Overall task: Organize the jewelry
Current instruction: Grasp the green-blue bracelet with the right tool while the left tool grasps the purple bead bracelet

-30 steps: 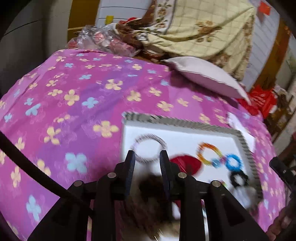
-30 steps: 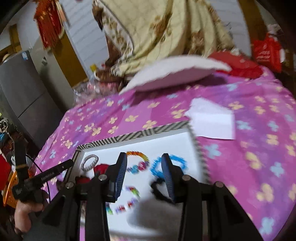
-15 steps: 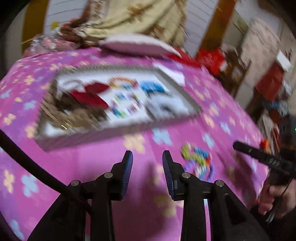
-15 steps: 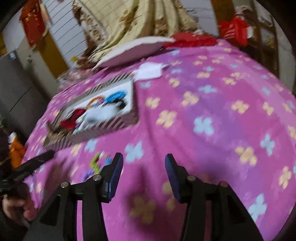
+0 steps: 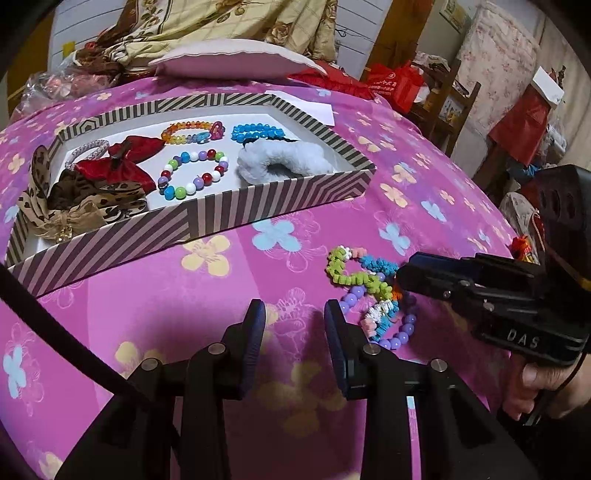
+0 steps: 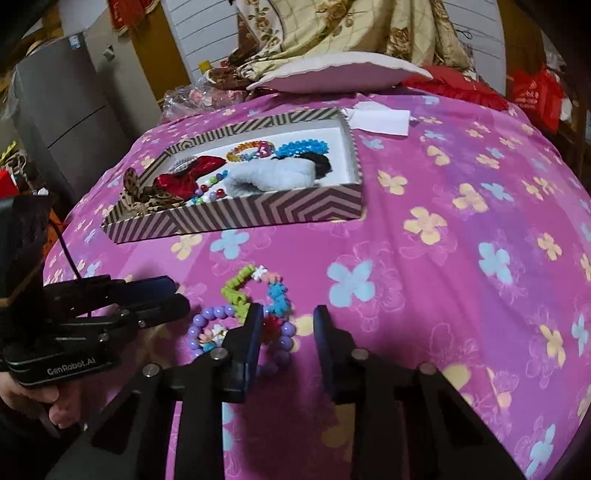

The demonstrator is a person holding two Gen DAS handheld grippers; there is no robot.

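Note:
A striped box (image 5: 280,195) (image 6: 280,210) on the pink bedspread holds beaded bracelets (image 5: 192,171), red (image 5: 114,166) and leopard bows (image 5: 74,206) and a white fluffy scrunchie (image 5: 284,162) (image 6: 269,175). In front of it lie a multicoloured flower bracelet (image 5: 354,275) (image 6: 255,291) and a purple bead bracelet (image 5: 399,332) (image 6: 210,317), tangled together. My left gripper (image 5: 293,321) is open and empty, just left of them. My right gripper (image 6: 288,325) is open and empty, its left finger over the bracelets.
A white paper (image 6: 380,120) lies beyond the box. A pillow (image 5: 229,62) and a folded blanket (image 5: 207,22) lie at the head of the bed. Red bags (image 5: 399,86) and furniture stand to the right. A grey fridge (image 6: 62,114) stands left.
Both grippers have pulled back from over the box to the near side of the bed, by the loose bracelets. The view has steadied.

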